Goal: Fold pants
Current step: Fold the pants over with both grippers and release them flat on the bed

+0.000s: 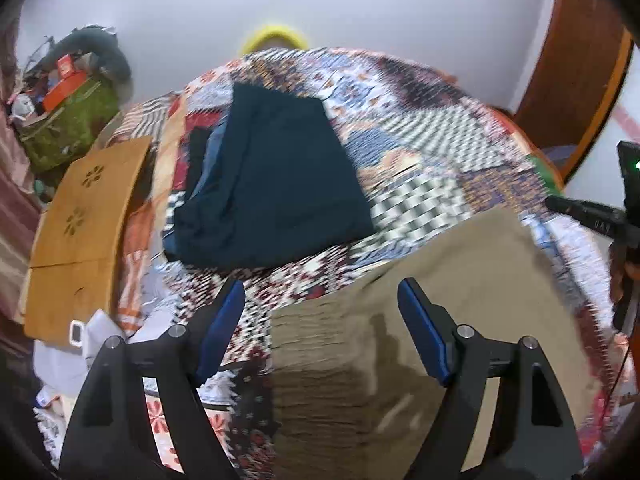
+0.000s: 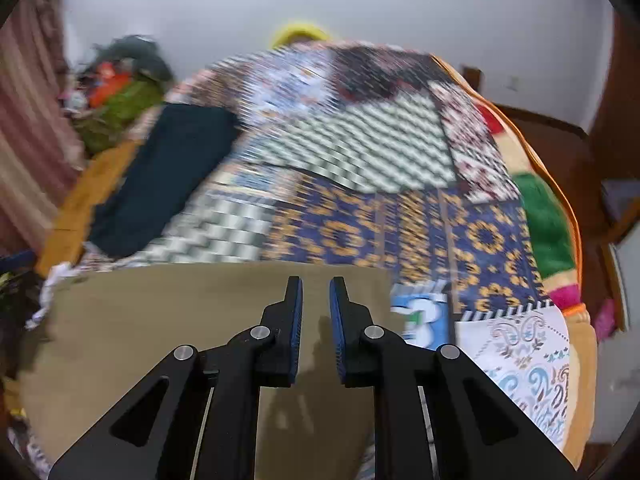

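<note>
- The left gripper [image 1: 322, 322] is held with its blue-padded jaws wide apart above the near left part of the khaki pants [image 1: 420, 320]; nothing is gripped.
- The right gripper [image 2: 316, 308] is seen with its jaws nearly together but a narrow gap left between them; no cloth is pinched, and the khaki pants [image 2: 180, 320] lie flat beneath it on the patchwork quilt [image 2: 360, 232].
- Farther off, a stack of dark folded garments [image 1: 272, 184] is set on the quilt [image 1: 420, 148], apart from the khaki cloth.
- A risk is judged here: the quilt could be caught along with the pants edge, or only one layer taken, so that the fold would be dragged askew.
</note>
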A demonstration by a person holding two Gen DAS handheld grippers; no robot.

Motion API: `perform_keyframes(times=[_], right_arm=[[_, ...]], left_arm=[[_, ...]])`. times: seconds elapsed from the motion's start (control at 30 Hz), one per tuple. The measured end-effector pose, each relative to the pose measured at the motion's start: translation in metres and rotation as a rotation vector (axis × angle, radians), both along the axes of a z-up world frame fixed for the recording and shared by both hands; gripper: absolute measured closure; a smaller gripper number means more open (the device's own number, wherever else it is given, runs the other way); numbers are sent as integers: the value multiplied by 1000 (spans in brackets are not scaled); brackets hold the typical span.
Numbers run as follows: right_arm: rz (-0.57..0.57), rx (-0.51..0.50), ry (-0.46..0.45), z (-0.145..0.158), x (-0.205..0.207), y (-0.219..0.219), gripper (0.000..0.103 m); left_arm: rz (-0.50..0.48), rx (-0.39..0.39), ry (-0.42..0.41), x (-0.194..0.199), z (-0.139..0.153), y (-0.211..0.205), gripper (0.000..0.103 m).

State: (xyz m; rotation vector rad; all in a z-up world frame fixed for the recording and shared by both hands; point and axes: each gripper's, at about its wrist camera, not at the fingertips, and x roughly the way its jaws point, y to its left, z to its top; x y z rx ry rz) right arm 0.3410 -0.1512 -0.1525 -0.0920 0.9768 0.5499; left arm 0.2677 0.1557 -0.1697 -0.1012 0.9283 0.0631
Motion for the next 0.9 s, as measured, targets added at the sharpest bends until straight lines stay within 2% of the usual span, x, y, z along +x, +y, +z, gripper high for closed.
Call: perform_keyframes(times=[0.07, 0.17, 0.3, 0.4, 0.57, 0.63, 0.7, 0.8, 0.9], right_arm=[[34, 30, -17, 13, -13, 9, 85], [99, 93, -32, 30, -33, 26, 74], [183, 164, -11, 37, -50, 50, 63], [222, 181, 35, 26, -53, 67, 59], [284, 103, 149, -16, -59, 97, 58], [309, 70, 206, -32, -62, 101, 51], [337, 46, 234, -44, -68, 101, 41], [334, 35, 206, -49, -80, 92, 34], [313, 22, 199, -50, -89, 76, 33]], left_arm=[[-32, -20, -17, 0, 10, -8, 24], [-65, -34, -26, 3, 19, -18, 24], [-89, -58, 11, 16, 14, -27, 24], [-101, -76, 73, 27, -3, -32, 24], [-124, -69, 180, 38, -38, -40, 24], [-129, -75, 219, 37, -52, -43, 24], [-135, -57, 222, 31, -58, -47, 23], [-169, 14, 206, 18, -59, -59, 20], [-184, 79, 187, 3, -59, -71, 20]])
